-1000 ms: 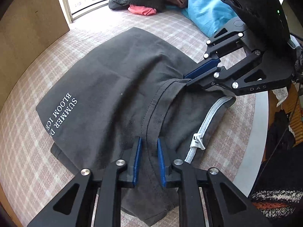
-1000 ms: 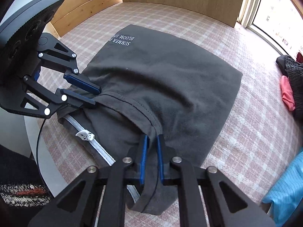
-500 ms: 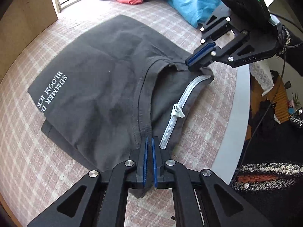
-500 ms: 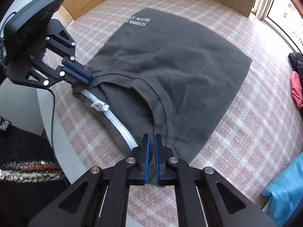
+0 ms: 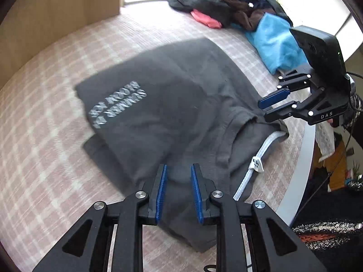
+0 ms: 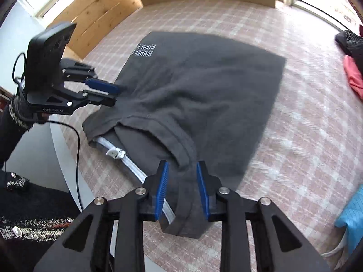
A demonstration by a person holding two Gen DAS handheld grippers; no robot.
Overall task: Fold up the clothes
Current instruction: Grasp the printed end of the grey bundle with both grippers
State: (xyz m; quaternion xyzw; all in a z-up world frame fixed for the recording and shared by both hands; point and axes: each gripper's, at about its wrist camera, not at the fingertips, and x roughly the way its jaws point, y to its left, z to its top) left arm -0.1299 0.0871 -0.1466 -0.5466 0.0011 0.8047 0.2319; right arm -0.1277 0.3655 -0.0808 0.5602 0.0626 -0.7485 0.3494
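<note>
- Between the blue pads of the left gripper (image 5: 178, 193), nothing is being gripped; the jaws are being held well apart, with the near edge of the dark shirt (image 5: 172, 104) lying under the gap.
- At the right gripper (image 6: 182, 191), the jaws are likewise being held wide, with the collar end of the shirt lying loose between the pads rather than being pinched.
- Further out, the shirt is being left folded and flat on the checked cloth (image 6: 306, 140), close to the table's near edge, its white neck tape (image 5: 255, 162) being exposed at the opening.
- Beyond it, a pile of clothes (image 5: 226, 6) is waiting.
- As a judgement, the fold is being put at risk: cloth could be snagged by a pad during withdrawal, and the collar dragged off the edge.
</note>
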